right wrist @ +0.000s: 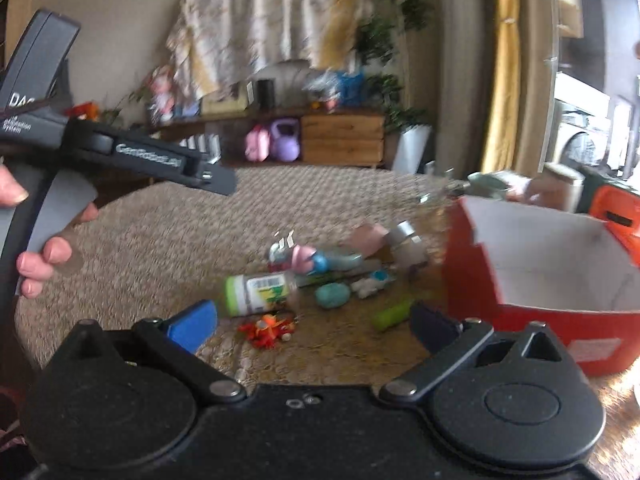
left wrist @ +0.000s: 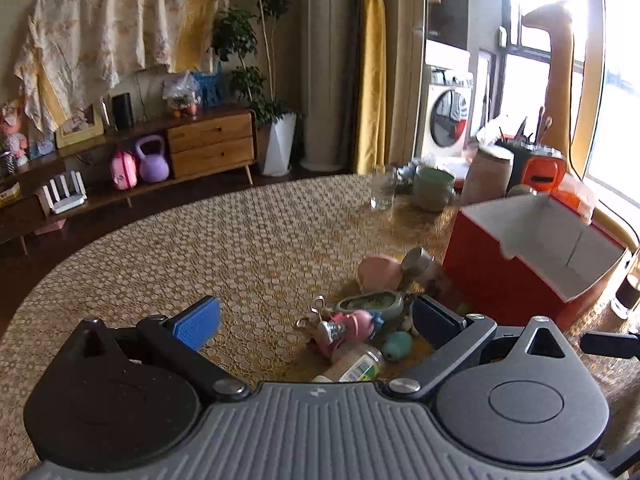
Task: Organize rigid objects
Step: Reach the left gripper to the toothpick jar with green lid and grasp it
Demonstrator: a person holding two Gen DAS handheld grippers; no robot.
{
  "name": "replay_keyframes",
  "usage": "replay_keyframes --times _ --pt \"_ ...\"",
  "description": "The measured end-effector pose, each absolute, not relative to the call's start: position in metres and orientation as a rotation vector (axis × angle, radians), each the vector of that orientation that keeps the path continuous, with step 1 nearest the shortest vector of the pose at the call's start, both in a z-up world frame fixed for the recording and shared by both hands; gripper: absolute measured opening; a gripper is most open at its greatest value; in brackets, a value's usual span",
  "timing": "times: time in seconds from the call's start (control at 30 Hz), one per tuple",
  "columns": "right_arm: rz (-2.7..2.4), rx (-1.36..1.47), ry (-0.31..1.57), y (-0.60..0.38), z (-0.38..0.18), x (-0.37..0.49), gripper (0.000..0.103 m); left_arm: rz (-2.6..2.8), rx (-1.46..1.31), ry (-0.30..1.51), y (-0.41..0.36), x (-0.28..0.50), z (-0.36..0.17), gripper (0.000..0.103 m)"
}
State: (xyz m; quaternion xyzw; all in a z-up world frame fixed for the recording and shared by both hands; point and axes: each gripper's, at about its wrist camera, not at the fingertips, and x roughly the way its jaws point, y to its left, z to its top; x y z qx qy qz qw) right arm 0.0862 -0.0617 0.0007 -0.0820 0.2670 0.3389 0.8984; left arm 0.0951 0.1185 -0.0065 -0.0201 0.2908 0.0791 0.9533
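While both grippers — left (left wrist: 316, 322) and right (right wrist: 314, 322) — hang spread and empty, the bottle (right wrist: 260, 293) lies on the table (right wrist: 160, 232) just ahead of the right one, long axis crosswise. One bottle, one teal egg (right wrist: 332, 295), one red box (right wrist: 516, 292) to the right.

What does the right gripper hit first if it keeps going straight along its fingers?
Probably the small red-orange toy lying on the tablecloth, dead ahead between the open fingers of the right gripper. The white bottle with the green cap lies just beyond it. Depth is hard to judge through the fisheye blur.
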Motion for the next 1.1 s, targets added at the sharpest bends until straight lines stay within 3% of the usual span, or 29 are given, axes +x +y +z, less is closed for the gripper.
replay_keyframes --times 0.2,0.33,0.77,0.83,0.97,1.1 --pt "0.704 -0.265 0.584 -0.035 -0.028 0.105 0.099 0.134 -0.02 0.659 0.115 0.117 -0.048 0.103" --pt "0.652 -0.262 0.632 -0.035 -0.041 0.13 0.09 0.127 -0.001 0.689 0.119 0.125 -0.07 0.103" --pt "0.856 -0.358 0.743 0.006 -0.071 0.144 0.075 0.025 -0.002 0.781 0.131 0.153 -0.106 0.102" --pt "0.862 -0.358 0.748 0.012 -0.075 0.145 0.074 0.017 0.006 0.793 0.131 0.158 -0.109 0.091" --pt "0.868 -0.372 0.757 0.02 -0.081 0.147 0.068 -0.042 0.012 0.811 0.129 0.163 -0.114 0.084" --pt "0.871 -0.368 0.766 0.024 -0.086 0.15 0.063 -0.074 0.009 0.843 0.128 0.169 -0.12 0.063"
